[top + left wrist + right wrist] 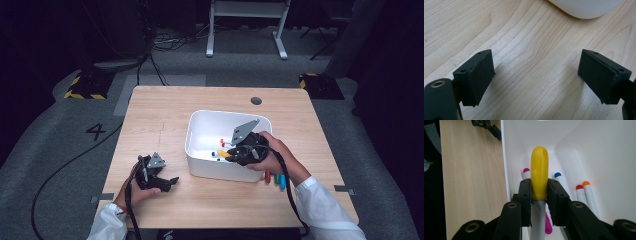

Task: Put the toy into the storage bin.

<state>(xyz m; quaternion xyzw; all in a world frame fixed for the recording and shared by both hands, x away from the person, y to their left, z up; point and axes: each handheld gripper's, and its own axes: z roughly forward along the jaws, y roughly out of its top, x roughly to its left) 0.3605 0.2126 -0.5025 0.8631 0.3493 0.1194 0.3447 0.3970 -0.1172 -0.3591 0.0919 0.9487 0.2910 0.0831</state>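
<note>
My left gripper (172, 181) and right gripper (231, 159) are black, brass-screwed, topped by grey triangular plates, trailing black cables; my sleeves (325, 205) are white.

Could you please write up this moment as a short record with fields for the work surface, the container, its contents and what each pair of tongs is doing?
surface: wooden table
container: white bin, near the table's middle
in bin: markers with magenta, blue, red and orange caps
outside bin: green, red and blue markers on the table by the right hand
right tongs: over the bin, jaws around the yellow-capped marker
left tongs: open, low over bare table, nothing between the jaws
</note>
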